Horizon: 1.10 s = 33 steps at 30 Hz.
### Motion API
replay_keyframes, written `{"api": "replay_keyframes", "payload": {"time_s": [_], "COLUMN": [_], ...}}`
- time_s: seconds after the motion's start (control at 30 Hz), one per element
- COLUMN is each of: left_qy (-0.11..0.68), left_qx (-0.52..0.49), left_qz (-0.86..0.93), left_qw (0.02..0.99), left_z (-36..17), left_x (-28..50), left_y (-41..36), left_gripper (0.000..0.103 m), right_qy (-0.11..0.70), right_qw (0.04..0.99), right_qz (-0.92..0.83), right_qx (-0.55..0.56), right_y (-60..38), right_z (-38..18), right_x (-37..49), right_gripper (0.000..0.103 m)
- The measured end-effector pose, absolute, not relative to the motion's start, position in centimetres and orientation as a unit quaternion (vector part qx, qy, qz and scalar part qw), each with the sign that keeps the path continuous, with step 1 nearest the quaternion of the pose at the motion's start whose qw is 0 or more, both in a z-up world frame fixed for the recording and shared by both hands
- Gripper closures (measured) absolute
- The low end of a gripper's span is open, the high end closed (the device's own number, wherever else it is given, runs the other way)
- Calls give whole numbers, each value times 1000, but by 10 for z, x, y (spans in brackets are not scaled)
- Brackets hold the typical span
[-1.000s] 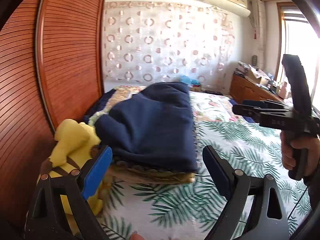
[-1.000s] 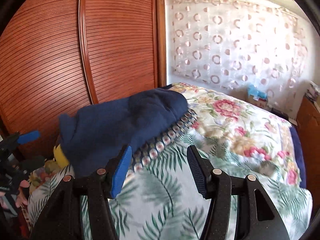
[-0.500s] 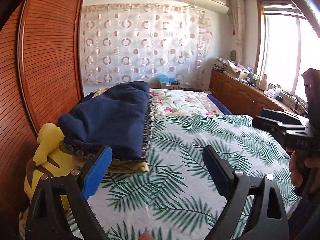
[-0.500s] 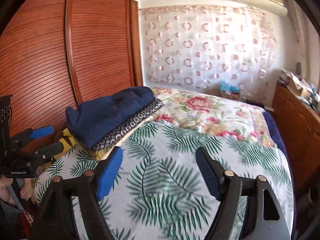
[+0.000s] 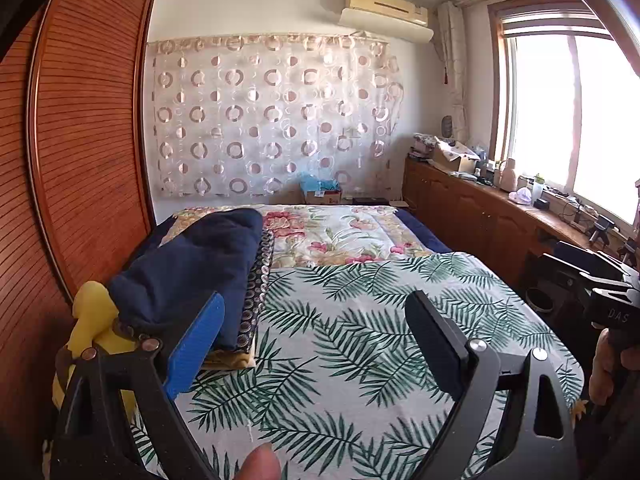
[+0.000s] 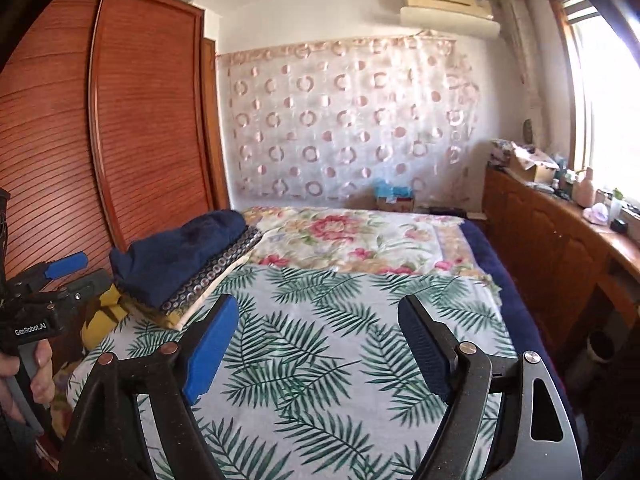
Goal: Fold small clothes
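A folded navy garment lies on top of a stack of folded clothes at the left side of the bed; it also shows in the right wrist view. My left gripper is open and empty, held back from the stack, above the palm-leaf sheet. My right gripper is open and empty over the same sheet, to the right of the stack. Each gripper shows at the edge of the other's view.
A yellow plush toy sits left of the stack against the wooden wardrobe. A floral quilt covers the far half of the bed. A cluttered wooden sideboard runs along the right under the window.
Both grippers have drawn back and up from the stack, which now looks smaller and farther away. More of the bed and room is in view. Both stay open.
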<state>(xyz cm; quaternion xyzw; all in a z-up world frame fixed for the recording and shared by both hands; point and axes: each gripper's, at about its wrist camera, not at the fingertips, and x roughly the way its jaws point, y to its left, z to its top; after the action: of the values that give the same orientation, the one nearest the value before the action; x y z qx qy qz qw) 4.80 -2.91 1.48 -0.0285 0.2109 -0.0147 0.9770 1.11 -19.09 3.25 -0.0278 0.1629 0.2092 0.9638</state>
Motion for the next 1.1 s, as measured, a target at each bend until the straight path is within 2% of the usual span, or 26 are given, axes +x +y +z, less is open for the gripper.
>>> {"api": "replay_keyframes", "payload": {"time_s": [0.37, 1.1], "left_qy": [192, 195], "left_qx": [-23, -22], "left_qz": [-26, -18], "left_qw": [981, 980], "left_z": [38, 38], "left_x": [36, 32], "left_y": [-45, -44], "left_gripper": [11, 11], "right_qy": [123, 129], "right_qw": [979, 978], "right_qz": [164, 163], "right_qx": [-6, 0], "right_y": [-208, -210], "right_z": [47, 41], "right_x": [-43, -14], "right_gripper": [20, 20]}}
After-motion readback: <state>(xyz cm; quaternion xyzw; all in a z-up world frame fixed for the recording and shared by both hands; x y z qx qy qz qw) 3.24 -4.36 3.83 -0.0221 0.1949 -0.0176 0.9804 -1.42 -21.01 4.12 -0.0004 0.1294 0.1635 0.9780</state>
